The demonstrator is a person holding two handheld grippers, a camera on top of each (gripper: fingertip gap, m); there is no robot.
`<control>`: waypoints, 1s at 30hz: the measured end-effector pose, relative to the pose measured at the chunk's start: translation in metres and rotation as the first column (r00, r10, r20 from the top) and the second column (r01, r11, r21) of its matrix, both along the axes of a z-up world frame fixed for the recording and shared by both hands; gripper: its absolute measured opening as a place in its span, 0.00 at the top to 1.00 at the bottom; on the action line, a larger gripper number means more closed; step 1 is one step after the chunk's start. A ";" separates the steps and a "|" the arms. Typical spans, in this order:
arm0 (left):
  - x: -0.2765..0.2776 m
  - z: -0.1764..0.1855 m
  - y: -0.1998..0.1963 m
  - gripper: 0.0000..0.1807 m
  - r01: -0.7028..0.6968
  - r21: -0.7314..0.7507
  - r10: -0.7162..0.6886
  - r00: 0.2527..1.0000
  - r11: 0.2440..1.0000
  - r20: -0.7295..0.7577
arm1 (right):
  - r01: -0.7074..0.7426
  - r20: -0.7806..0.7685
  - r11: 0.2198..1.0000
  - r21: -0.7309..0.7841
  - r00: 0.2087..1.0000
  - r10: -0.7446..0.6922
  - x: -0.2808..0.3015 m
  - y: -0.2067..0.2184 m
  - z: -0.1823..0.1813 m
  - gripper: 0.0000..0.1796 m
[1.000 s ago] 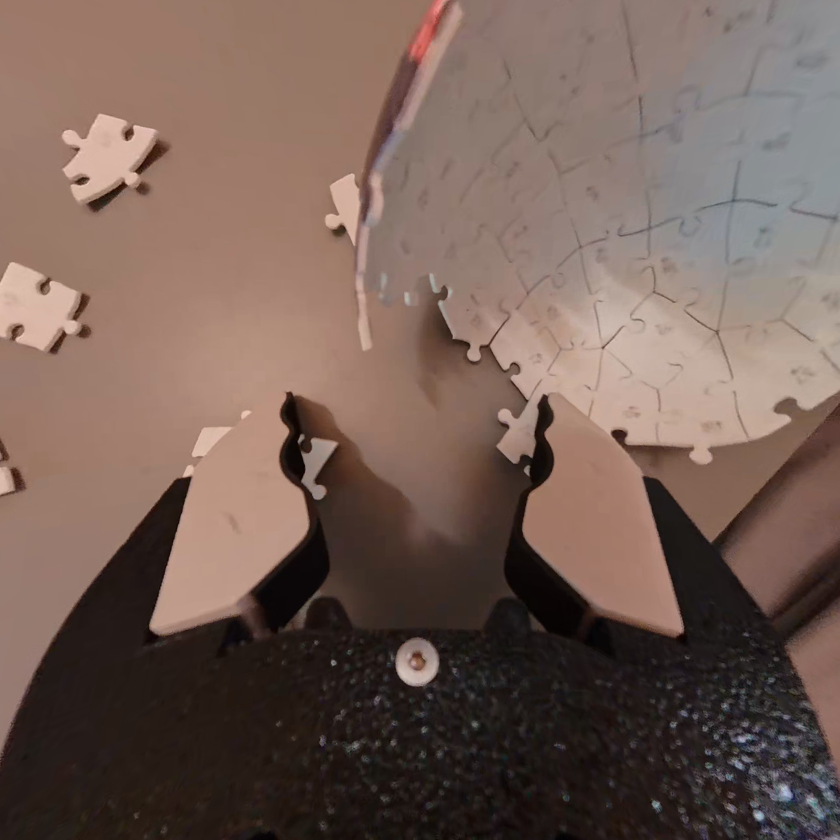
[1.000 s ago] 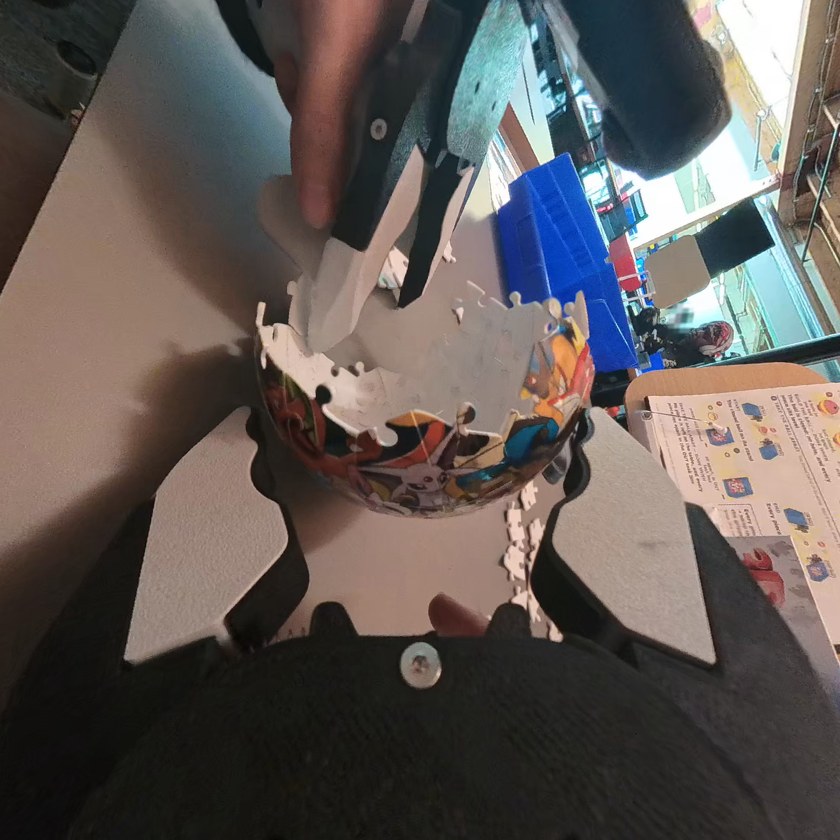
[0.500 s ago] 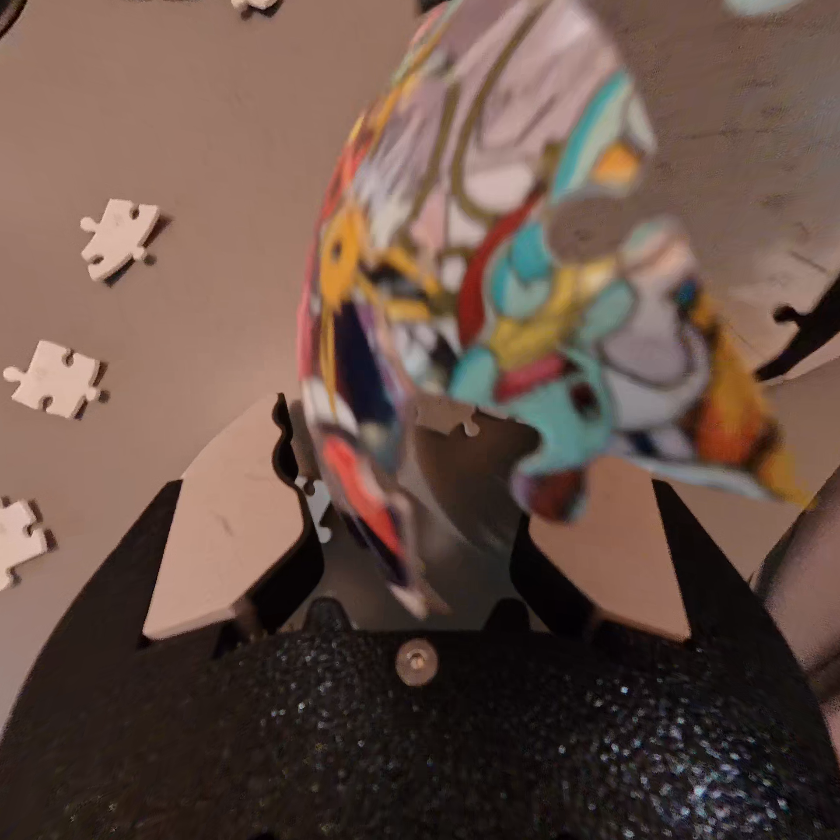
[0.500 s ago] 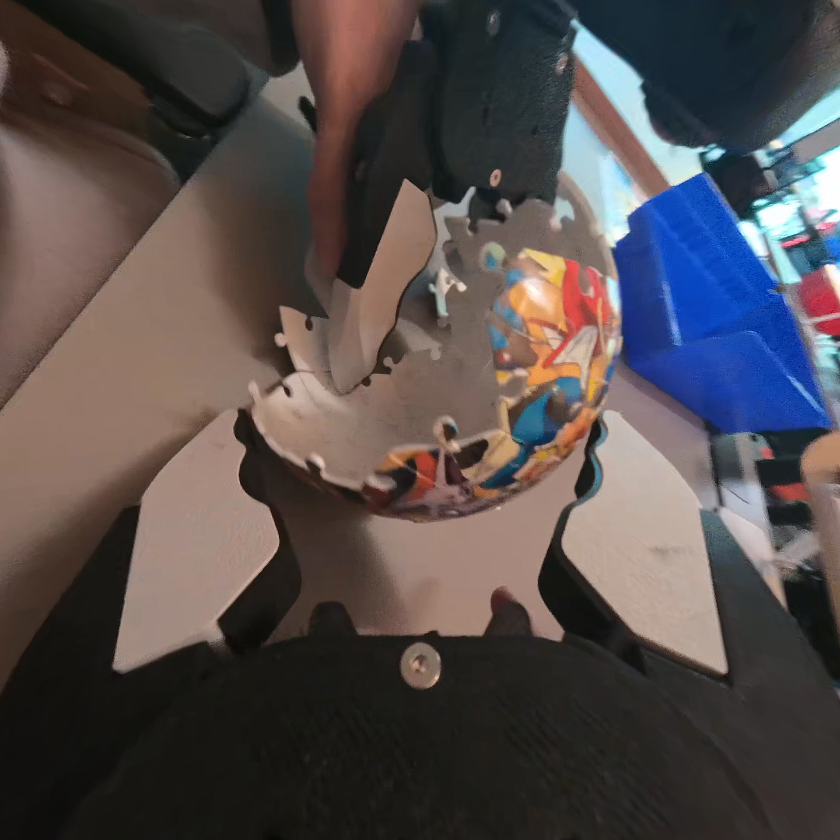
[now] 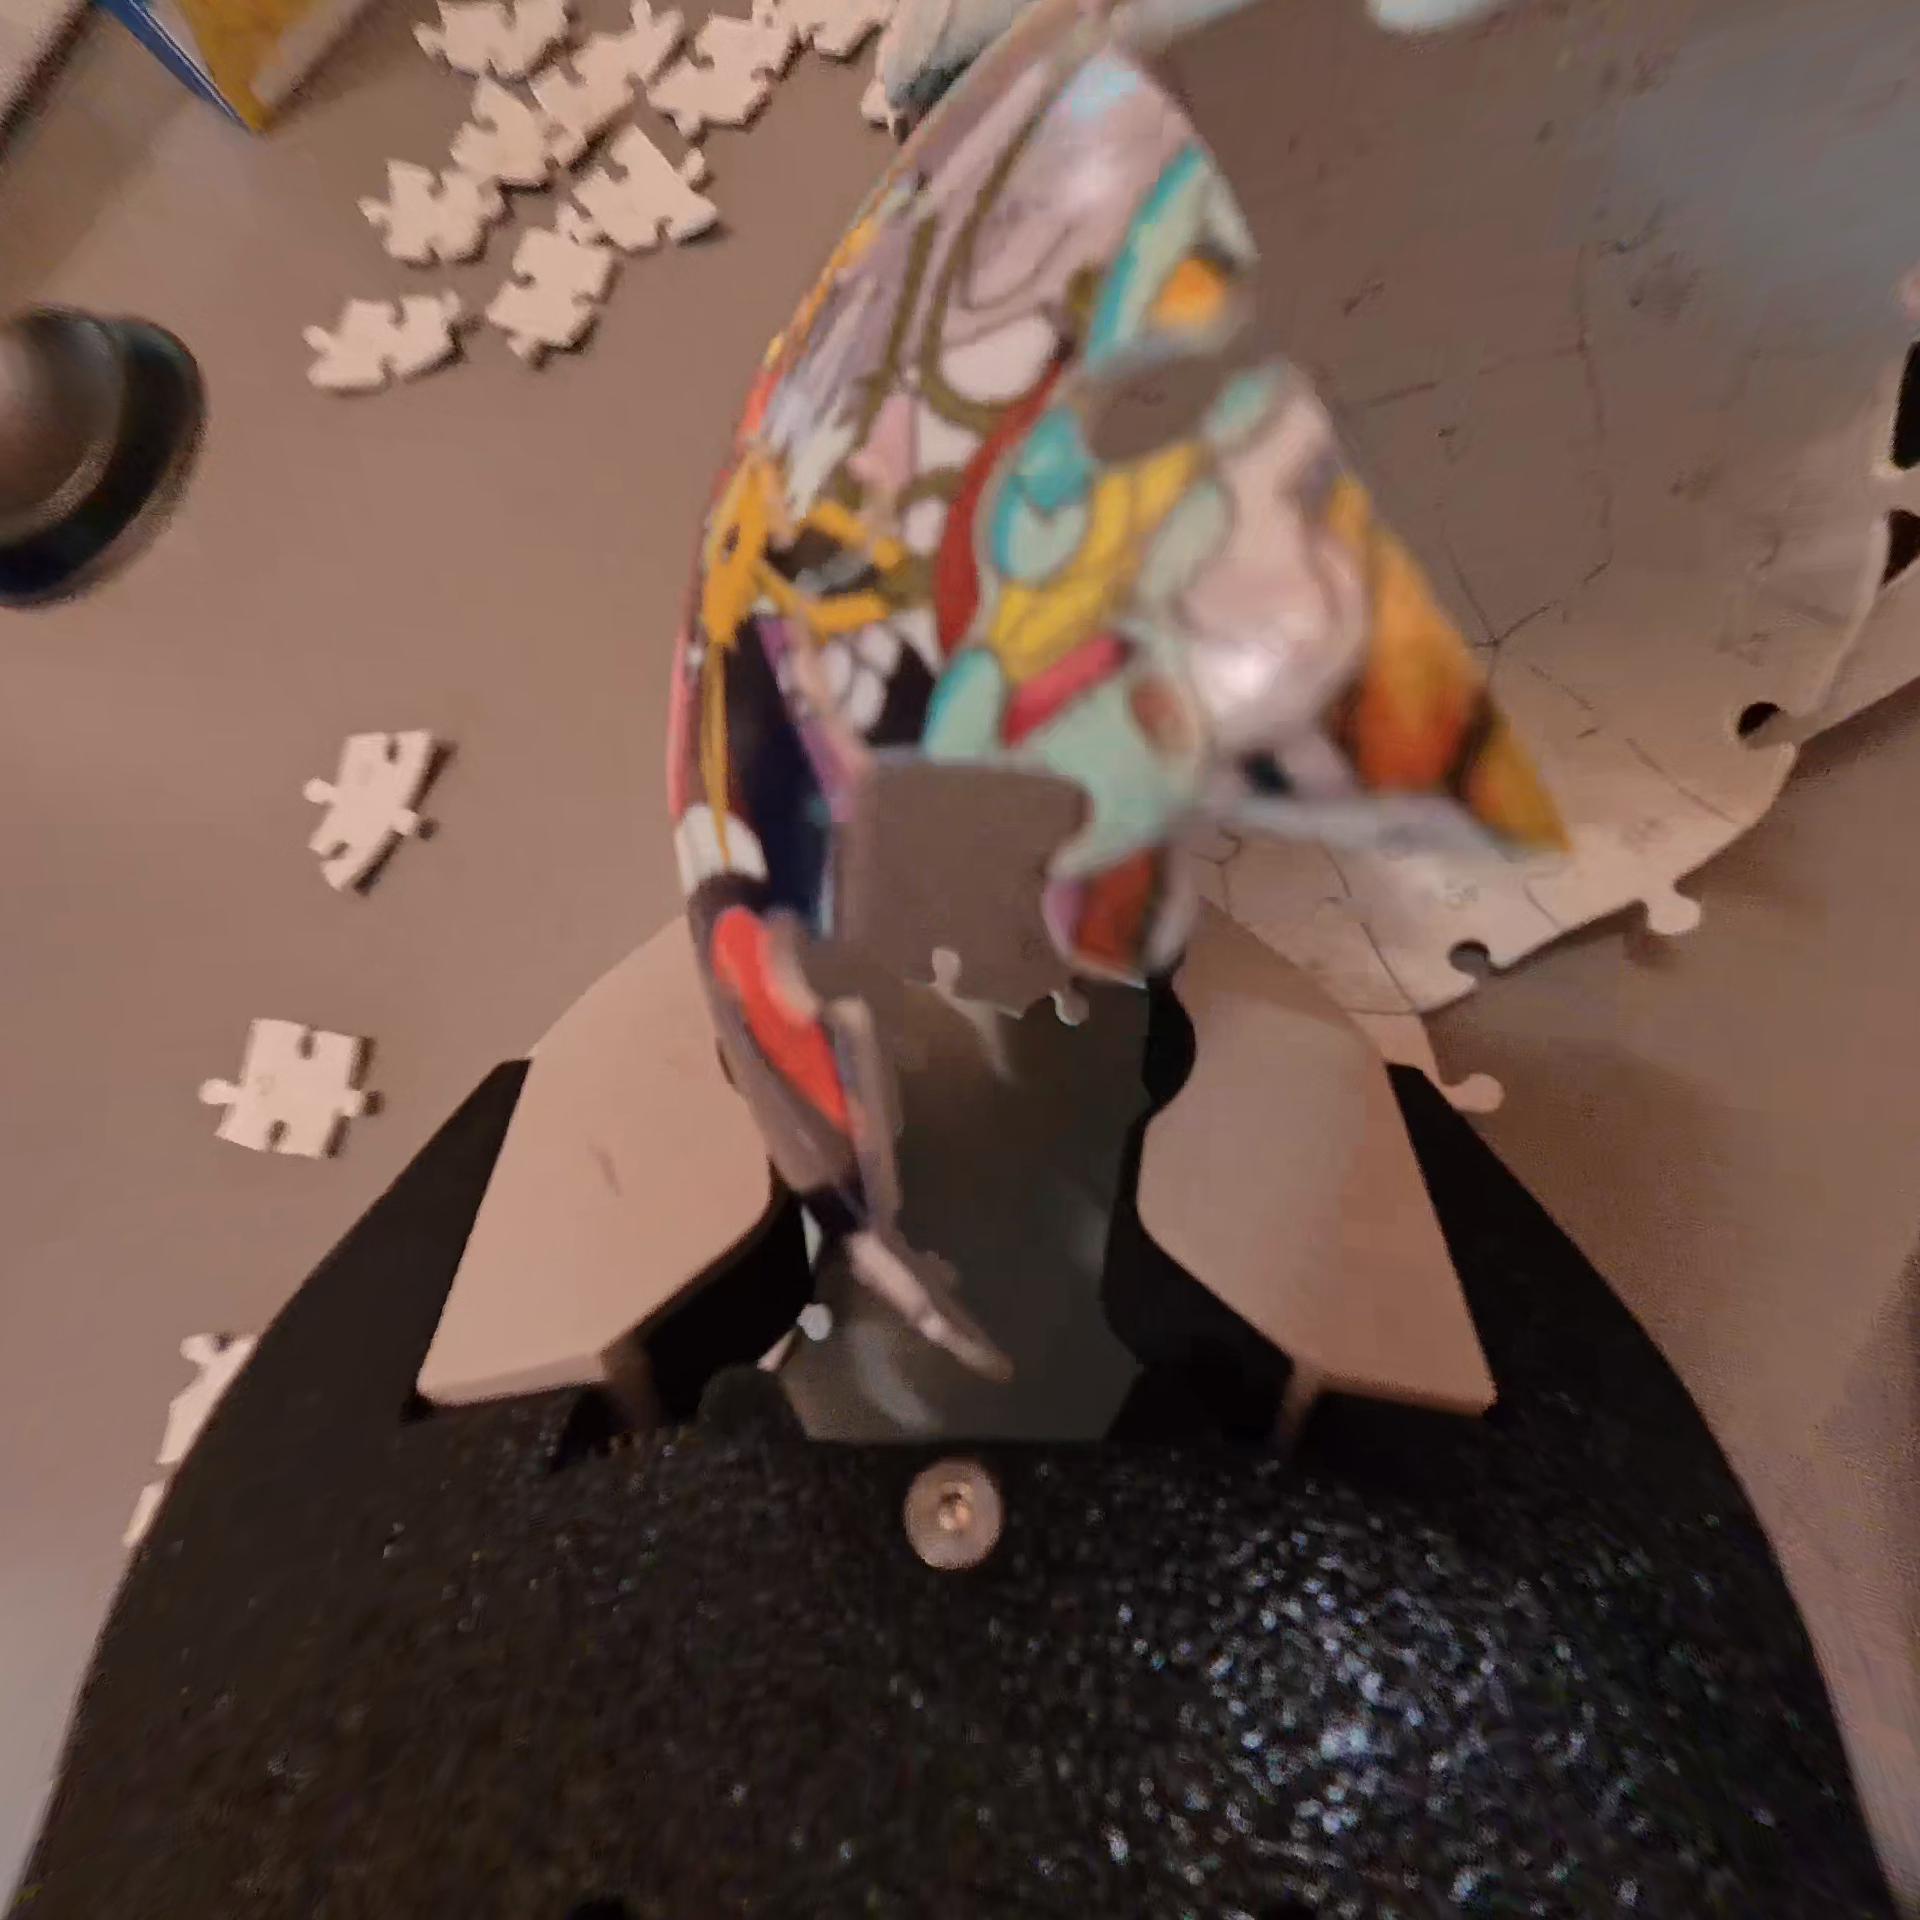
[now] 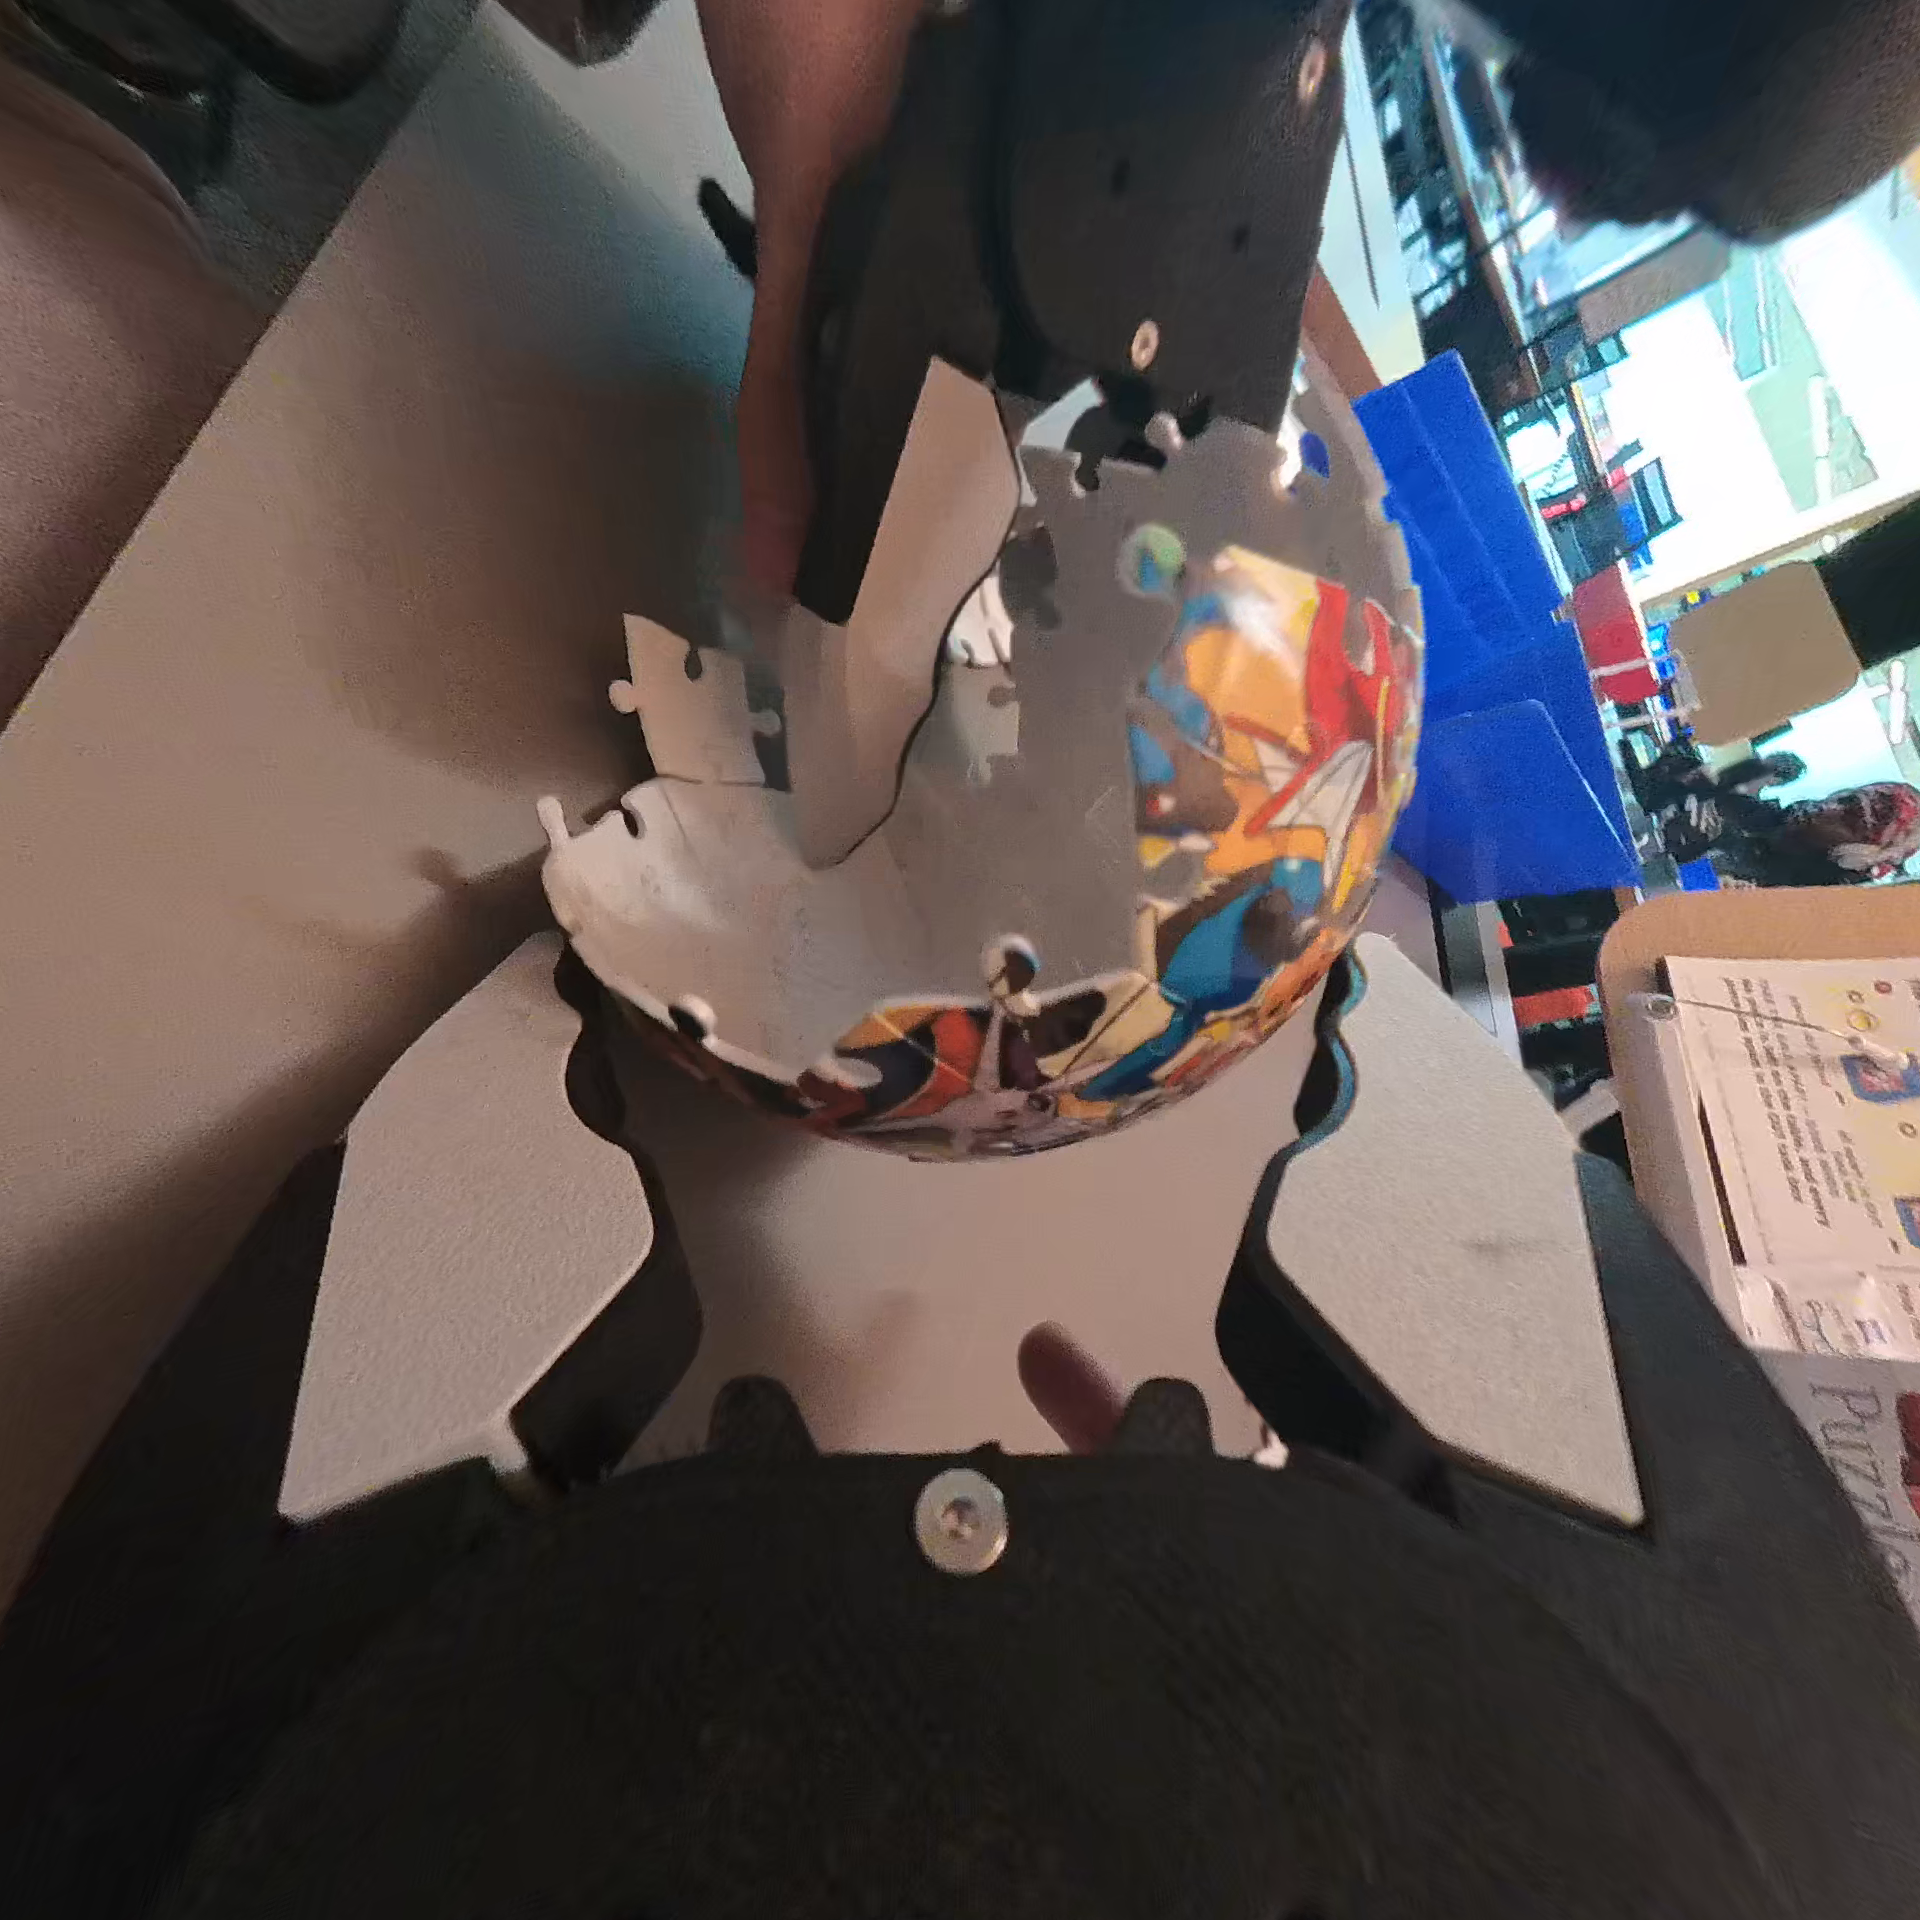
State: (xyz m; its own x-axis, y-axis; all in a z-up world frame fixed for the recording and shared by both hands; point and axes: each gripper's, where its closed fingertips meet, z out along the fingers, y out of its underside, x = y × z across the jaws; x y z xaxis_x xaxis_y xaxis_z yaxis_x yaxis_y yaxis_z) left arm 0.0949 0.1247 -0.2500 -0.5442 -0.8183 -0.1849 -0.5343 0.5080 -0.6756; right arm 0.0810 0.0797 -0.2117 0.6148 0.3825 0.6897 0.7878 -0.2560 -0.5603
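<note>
While the part-built puzzle globe (image 6: 1039, 883) sits tipped at frame centre of the right wrist view, its open white inside faced up-left, its lower shell is flanked by the right gripper (image 6: 956, 1039), spread wide, fingers beside but not clamped.

In the left wrist view the globe wall (image 5: 987, 644) is seen edge-on between the fingers of the left gripper (image 5: 961, 997), gap narrow; one finger is seen inside the shell in the right view, prob. so the wall is pinched and steadied. Contact can't be confirmed, blur.

Loose pieces (image 5: 540, 197) are scattered white side up at upper left on a plain grey-brown tabletop (image 5: 416, 582). Blue bins (image 6: 1496, 727) are seen at right, a printed sheet (image 6: 1808, 1122) at lower right edge, a bright cluttered room beyond.
</note>
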 end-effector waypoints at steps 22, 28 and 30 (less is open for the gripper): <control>0.038 0.051 -0.009 0.89 0.048 -0.044 -0.025 0.908 0.998 0.418 | 0.085 -0.100 0.996 0.035 0.992 -0.081 0.006 -0.015 0.007 0.30; 0.063 0.069 -0.046 0.92 0.313 -0.097 -0.224 0.832 0.945 0.507 | 0.066 -0.059 0.997 0.044 0.996 -0.063 0.021 -0.033 0.012 0.31; 0.074 0.071 -0.059 0.92 0.373 -0.115 -0.269 0.820 0.921 0.505 | 0.106 0.032 0.994 0.025 0.994 -0.107 0.034 -0.037 0.010 0.31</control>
State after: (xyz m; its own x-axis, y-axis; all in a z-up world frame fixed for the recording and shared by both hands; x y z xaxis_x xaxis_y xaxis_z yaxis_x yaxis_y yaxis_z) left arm 0.1693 0.0661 -0.1794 -0.6713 -0.6593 -0.3387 0.0444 0.4204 -0.9063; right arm 0.1152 0.0423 -0.2021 0.6280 0.2997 0.7182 0.7748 -0.3271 -0.5410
